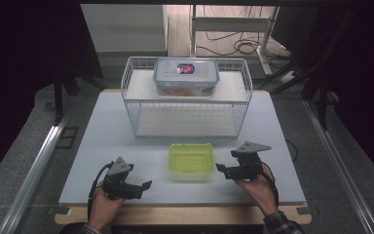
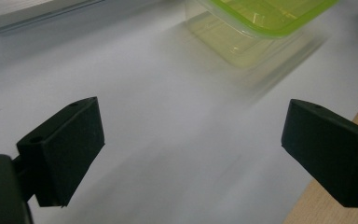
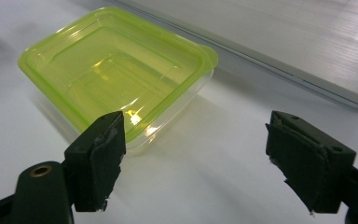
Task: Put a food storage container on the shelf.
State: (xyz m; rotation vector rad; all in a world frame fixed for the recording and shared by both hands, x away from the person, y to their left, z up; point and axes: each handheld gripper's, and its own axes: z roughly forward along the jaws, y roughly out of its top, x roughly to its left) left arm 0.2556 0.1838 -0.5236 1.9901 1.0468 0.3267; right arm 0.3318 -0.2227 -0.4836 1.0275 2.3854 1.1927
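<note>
The table [image 1: 102,146] carries a wire basket [image 1: 187,97] (a lidded clear box [image 1: 186,76] sits on its upper shelf). In front of it lies the green container [image 1: 191,161], between your 2 grippers. Your left gripper [image 1: 143,187] and right gripper [image 1: 220,168] both stand spread, holding nothing.

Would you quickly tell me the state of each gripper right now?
Left gripper: open, holding nothing.
Right gripper: open, holding nothing, beside the green-lidded container.
</note>
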